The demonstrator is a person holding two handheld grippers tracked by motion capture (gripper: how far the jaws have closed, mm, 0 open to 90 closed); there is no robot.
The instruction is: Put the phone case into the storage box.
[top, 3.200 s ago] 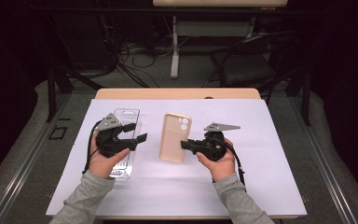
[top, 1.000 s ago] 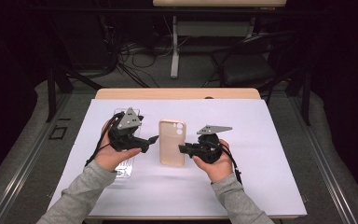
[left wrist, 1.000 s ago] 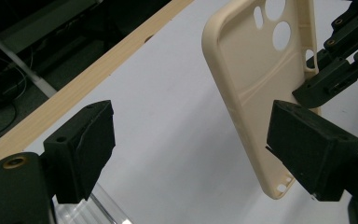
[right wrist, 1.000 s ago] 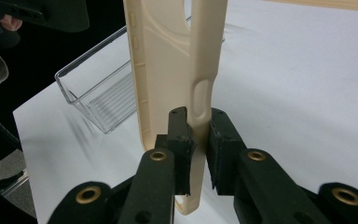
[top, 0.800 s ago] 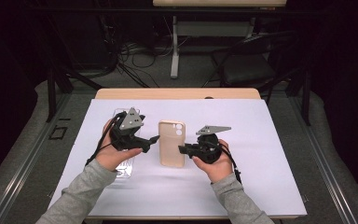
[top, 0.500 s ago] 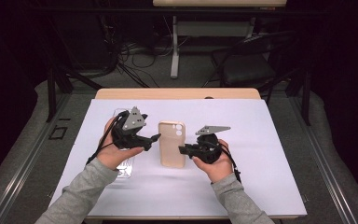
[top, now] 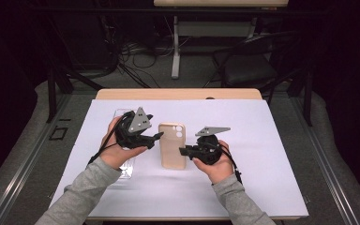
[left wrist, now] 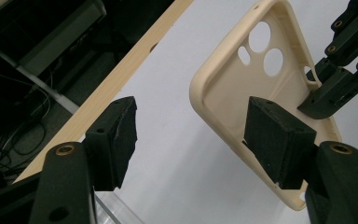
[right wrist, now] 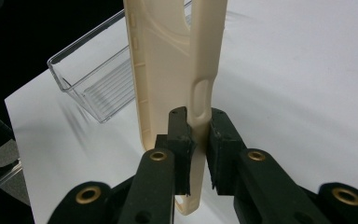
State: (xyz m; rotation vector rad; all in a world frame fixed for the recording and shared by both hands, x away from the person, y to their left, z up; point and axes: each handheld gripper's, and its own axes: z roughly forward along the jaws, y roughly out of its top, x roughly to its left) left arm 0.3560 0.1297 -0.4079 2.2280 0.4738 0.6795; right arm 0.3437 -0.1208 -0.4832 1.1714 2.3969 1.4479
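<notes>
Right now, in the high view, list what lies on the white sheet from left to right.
Clear tray → left gripper → phone case → right gripper.

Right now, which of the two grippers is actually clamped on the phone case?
The right gripper: its jaws pinch the side wall of the beige phone case. The left gripper is open, jaws spread wide.

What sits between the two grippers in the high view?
The beige phone case lies between the left gripper and right gripper, whose jaws clamp its edge, as seen in the right gripper view.
</notes>
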